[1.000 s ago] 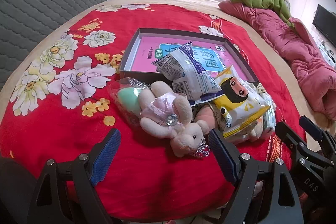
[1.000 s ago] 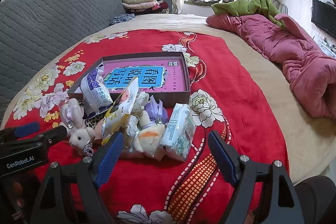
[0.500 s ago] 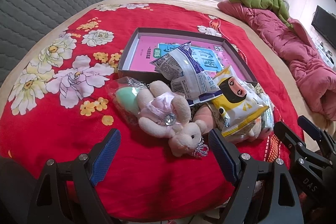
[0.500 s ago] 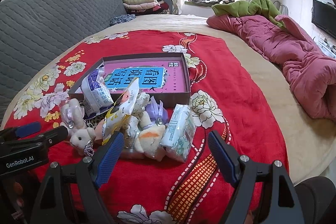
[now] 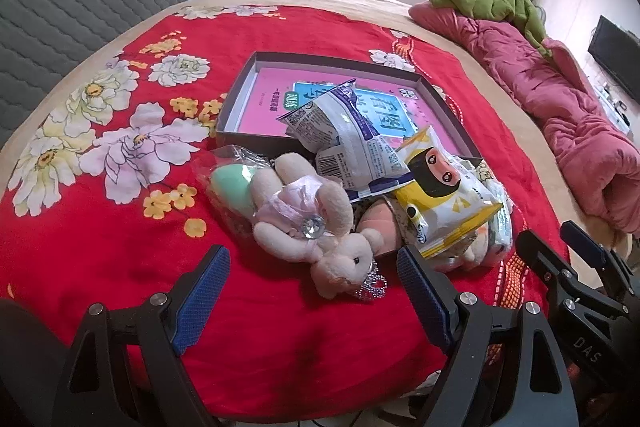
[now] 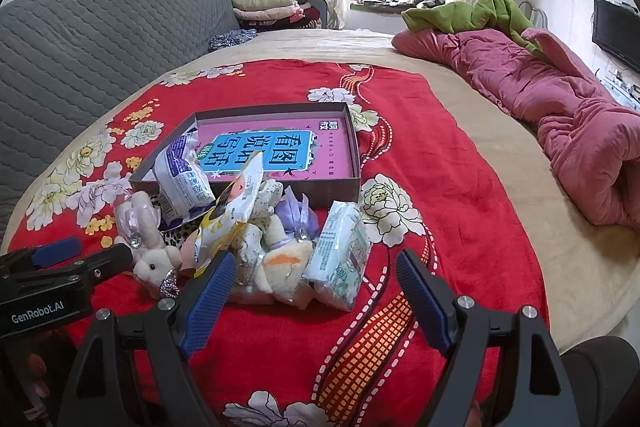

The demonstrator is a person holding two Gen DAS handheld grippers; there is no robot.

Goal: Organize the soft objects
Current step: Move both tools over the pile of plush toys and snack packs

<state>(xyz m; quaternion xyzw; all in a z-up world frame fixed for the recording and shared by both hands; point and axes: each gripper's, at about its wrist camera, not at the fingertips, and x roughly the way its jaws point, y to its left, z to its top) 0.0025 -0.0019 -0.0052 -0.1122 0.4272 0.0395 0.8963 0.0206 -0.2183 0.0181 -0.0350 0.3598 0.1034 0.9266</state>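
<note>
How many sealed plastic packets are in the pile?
3: a white-and-purple packet leaning on the box edge, a yellow packet mid-pile, a pale green packet at the right. Others may be hidden.

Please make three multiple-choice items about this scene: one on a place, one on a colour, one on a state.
1. Where does the plush rabbit lie?
A. inside the box
B. on the red blanket, outside the box
C. on the pink quilt

2. What colour are the finger pads of the left gripper?
A. blue
B. green
C. white

3. How is the right gripper?
A. shut on a packet
B. shut, holding nothing
C. open

Answers: 1 B, it rests on the red blanket before the box. 2 A, both pads are blue. 3 C, its fingers stand wide apart, holding nothing.
</note>
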